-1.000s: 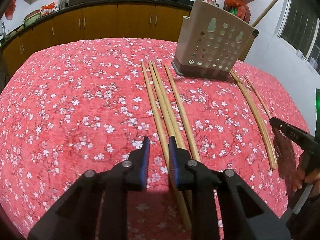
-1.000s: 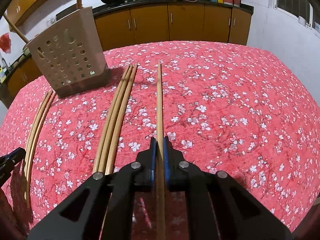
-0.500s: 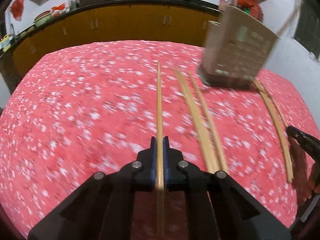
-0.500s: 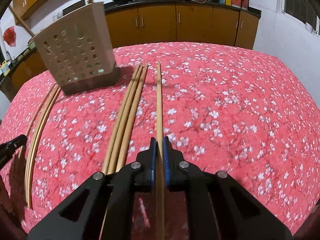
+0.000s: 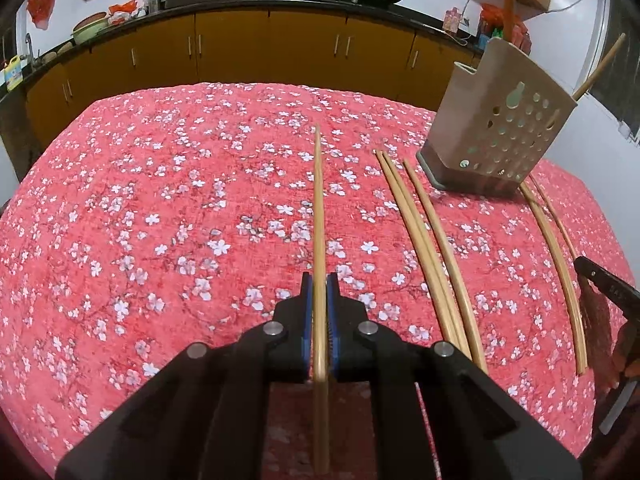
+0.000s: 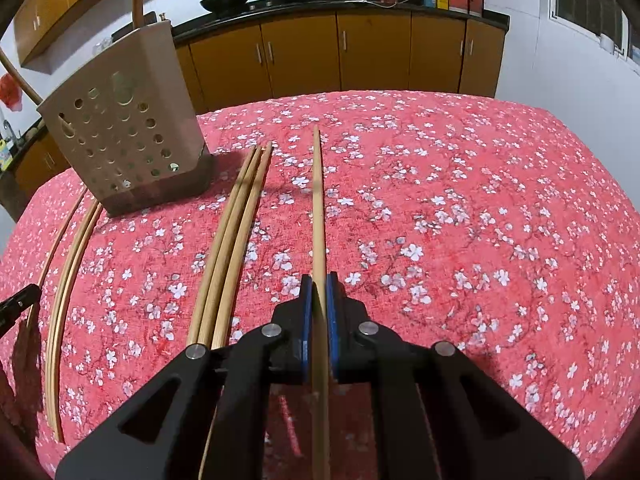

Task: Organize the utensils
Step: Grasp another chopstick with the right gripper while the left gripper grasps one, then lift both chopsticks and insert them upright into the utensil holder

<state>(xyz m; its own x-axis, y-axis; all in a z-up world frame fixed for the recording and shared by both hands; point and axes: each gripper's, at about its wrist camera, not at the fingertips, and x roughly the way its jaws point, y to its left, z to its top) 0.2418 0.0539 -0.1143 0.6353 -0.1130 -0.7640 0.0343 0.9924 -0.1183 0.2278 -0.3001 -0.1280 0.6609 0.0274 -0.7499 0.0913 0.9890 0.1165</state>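
Note:
My left gripper (image 5: pixel 319 284) is shut on a wooden chopstick (image 5: pixel 318 208) and holds it above the red flowered tablecloth (image 5: pixel 160 220). My right gripper (image 6: pixel 319 284) is shut on another chopstick (image 6: pixel 317 200). A beige perforated utensil holder (image 5: pixel 496 128) stands at the far right in the left wrist view and at the far left in the right wrist view (image 6: pixel 120 136), with chopsticks standing in it. Three loose chopsticks (image 5: pixel 432 256) lie on the cloth in front of it; they also show in the right wrist view (image 6: pixel 230 240).
More chopsticks (image 5: pixel 560 276) lie to the holder's right in the left wrist view, seen at the left in the right wrist view (image 6: pixel 68 280). The other gripper's tip (image 5: pixel 604 284) shows at the right edge. Orange kitchen cabinets (image 5: pixel 240 52) with woks stand behind the table.
My left gripper was open over the loose chopsticks, then closed on one and lifted it to the left. My right gripper kept its chopstick and shifted slightly.

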